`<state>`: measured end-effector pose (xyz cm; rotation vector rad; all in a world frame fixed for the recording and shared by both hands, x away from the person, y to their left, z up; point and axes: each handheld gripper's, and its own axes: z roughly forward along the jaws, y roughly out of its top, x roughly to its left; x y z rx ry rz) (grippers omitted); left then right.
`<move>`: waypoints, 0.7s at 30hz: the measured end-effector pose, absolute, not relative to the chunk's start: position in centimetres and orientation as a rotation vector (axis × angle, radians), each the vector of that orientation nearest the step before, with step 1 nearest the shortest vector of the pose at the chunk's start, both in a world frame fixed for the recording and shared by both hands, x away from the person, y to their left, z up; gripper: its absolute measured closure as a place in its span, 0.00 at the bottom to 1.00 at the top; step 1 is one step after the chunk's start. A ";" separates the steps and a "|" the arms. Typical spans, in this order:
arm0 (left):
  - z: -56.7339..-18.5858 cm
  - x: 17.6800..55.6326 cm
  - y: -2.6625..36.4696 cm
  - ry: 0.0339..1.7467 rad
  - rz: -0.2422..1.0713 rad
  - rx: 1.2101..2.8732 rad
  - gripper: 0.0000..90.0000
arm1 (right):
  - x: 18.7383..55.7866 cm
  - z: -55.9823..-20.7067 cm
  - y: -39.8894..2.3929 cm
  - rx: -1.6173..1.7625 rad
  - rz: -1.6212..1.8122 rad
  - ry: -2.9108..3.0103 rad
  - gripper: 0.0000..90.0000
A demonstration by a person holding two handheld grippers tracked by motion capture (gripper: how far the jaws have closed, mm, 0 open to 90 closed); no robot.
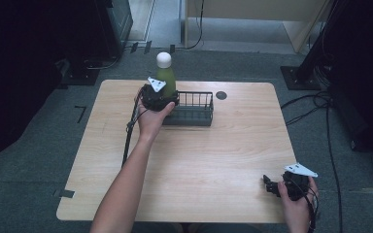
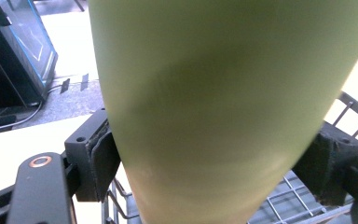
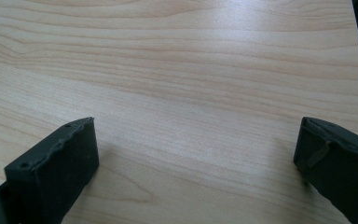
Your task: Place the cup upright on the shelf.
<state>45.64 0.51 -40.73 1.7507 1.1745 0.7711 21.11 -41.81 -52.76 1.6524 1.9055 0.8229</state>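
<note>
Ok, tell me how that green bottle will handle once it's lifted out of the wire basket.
The green bottle looks rigid, so the left gripper shouldn't crush it. Its smooth, tapering wall may slip between the pads. Tall and narrow, with a white cap, it probably tips easily if it catches the wire basket.

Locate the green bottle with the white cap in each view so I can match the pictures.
High view: the green bottle with the white cap stands upright at the table's far side, at the left end of the dark wire basket, with the left claw around it.
Left gripper view: its body sits centre frame between the jaws.
Right gripper view: not in it.
Shared landmark: the wire basket.
</note>
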 end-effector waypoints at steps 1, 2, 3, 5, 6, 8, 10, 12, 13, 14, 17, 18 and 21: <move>-40.7 45.6 0.5 1.173 0.769 1.749 0.21 | 21.1 -52.8 -41.8 1.652 0.823 1.906 0.00; -40.6 45.6 0.6 1.175 0.768 1.744 0.20 | 21.1 -52.8 -41.8 1.652 0.823 1.905 0.00; -40.5 45.6 0.7 1.176 0.766 1.740 0.18 | 21.1 -52.8 -41.8 1.652 0.823 1.906 0.00; -40.3 45.5 0.9 1.177 0.761 1.727 0.16 | 21.1 -52.8 -41.8 1.653 0.823 1.905 0.00; -40.2 45.5 0.9 1.175 0.758 1.722 0.16 | 21.1 -52.8 -41.8 1.653 0.823 1.906 0.00; -40.0 45.4 1.0 1.169 0.759 1.721 0.15 | 21.1 -52.8 -41.8 1.652 0.823 1.906 0.00; -39.9 45.3 1.0 1.168 0.755 1.721 0.14 | 21.1 -52.8 -41.8 1.652 0.823 1.905 0.00; -39.8 45.2 1.1 1.164 0.746 1.727 0.13 | 21.1 -52.8 -41.8 1.652 0.823 1.906 0.00; -39.8 45.1 1.1 1.163 0.744 1.728 0.13 | 21.1 -52.8 -41.8 1.652 0.823 1.906 0.00; -39.7 45.1 1.1 1.162 0.740 1.727 0.13 | 21.1 -52.8 -41.8 1.652 0.823 1.905 0.00; -39.5 44.8 1.2 1.153 0.746 1.730 0.14 | 21.1 -52.8 -41.8 1.652 0.823 1.905 0.00; -39.5 44.7 1.2 1.153 0.747 1.730 0.15 | 21.1 -52.8 -41.8 1.652 0.823 1.905 0.00; -39.4 44.6 1.3 1.153 0.746 1.738 0.17 | 21.1 -52.8 -41.8 1.653 0.824 1.905 0.00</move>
